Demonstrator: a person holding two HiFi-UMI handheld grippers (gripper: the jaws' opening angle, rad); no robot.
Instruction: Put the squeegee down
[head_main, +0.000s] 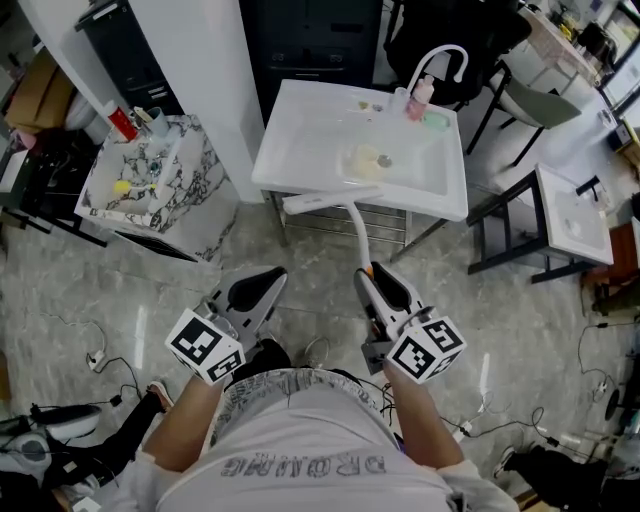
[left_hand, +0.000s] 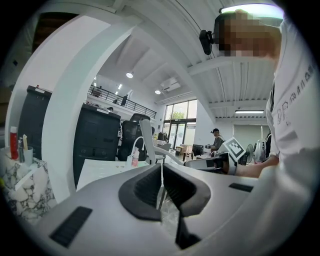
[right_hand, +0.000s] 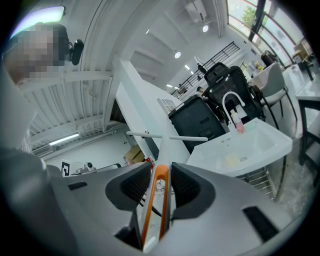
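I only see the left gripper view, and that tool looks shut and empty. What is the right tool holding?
Observer: The right tool is shut on the orange handle of the squeegee.
Operator: Where is its other end?
Observer: In the head view the blade shows just before the front edge of the white sink; touching or not, I cannot tell.
Operator: Anything in the basin?
Observer: A pale yellow thing, too small to identify.

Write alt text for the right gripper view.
The right gripper is shut on the orange-and-white handle of a squeegee, with the white blade bar sticking out ahead of the jaws. To the right is a white sink with a curved faucet and a pink bottle.
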